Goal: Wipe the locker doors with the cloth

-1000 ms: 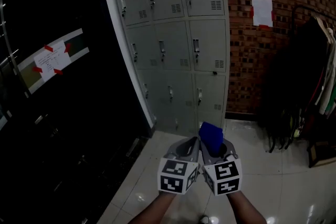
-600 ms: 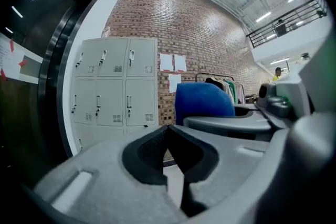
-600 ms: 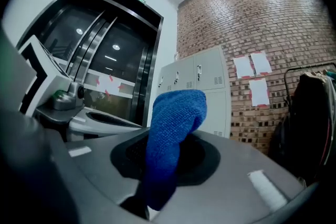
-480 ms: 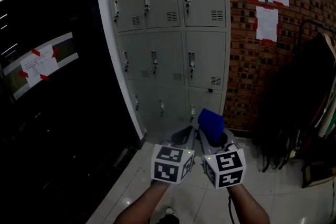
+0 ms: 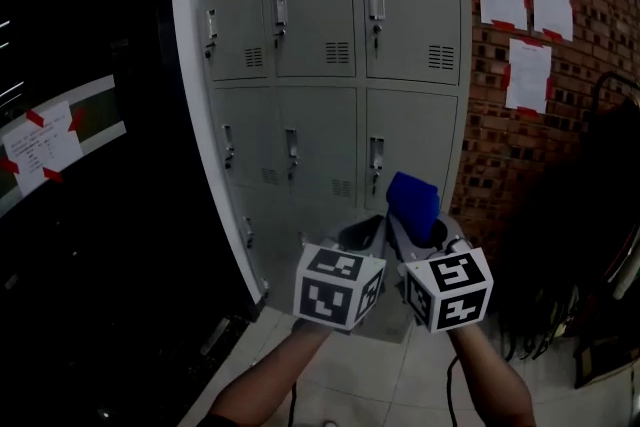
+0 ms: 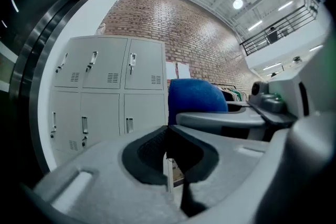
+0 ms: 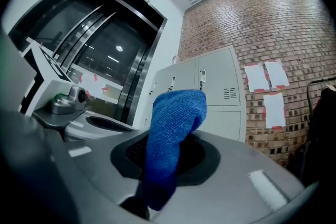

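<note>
A grey block of lockers (image 5: 330, 65) stands against the brick wall, its doors (image 6: 142, 65) all closed, each with a handle and vent slots. My right gripper (image 5: 418, 237) is shut on a blue cloth (image 5: 412, 201), which sticks up from its jaws (image 7: 170, 128). My left gripper (image 5: 362, 237) is held close beside it, shut with nothing between its jaws. Both grippers hang in the air in front of the lower lockers, short of the doors. In the left gripper view the blue cloth (image 6: 195, 96) shows past the right gripper's body.
A dark glass wall (image 5: 70, 215) with taped papers runs along the left. Papers (image 5: 525, 25) are taped to the brick wall right of the lockers. Dark garments (image 5: 590, 235) hang on a rack at the far right. The floor is pale tile (image 5: 400, 385).
The view has closed in on the lockers, which now loom larger and higher. Both grippers stay together, the cloth still held in the right one.
</note>
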`<action>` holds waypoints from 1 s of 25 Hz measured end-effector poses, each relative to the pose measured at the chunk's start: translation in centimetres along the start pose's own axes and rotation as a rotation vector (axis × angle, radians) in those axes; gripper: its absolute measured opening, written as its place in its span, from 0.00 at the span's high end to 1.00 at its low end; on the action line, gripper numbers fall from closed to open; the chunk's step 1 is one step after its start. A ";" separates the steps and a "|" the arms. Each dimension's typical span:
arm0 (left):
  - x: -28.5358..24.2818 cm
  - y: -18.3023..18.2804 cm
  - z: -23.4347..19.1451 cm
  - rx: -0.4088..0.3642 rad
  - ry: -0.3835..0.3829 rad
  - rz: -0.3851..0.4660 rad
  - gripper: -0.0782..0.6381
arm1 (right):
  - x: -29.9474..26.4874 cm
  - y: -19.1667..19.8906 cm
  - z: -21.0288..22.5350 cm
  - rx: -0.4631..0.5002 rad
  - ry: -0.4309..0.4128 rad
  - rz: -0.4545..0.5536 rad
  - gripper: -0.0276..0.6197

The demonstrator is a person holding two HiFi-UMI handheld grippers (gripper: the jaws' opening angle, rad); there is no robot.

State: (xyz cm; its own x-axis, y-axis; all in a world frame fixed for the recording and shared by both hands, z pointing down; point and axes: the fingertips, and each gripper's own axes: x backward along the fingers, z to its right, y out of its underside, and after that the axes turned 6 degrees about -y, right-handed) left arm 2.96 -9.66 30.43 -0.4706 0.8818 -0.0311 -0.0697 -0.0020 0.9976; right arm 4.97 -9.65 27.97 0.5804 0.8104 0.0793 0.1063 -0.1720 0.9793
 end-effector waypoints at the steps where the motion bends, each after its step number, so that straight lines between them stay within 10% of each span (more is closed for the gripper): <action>1: -1.3 -0.9 -1.2 -0.005 0.009 0.007 0.89 | -1.8 -0.7 0.8 0.002 0.004 0.006 0.82; 25: -20.9 -14.3 -18.6 -0.063 0.030 0.111 0.89 | -31.4 -13.5 16.6 0.075 -0.015 0.104 0.82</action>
State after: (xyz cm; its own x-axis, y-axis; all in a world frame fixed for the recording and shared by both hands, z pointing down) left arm -2.53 -36.82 15.61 -0.5045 0.8600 0.0767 -0.0700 -0.1293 0.9891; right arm -1.27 -42.13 9.16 0.6035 0.7777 0.1762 0.1045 -0.2962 0.9494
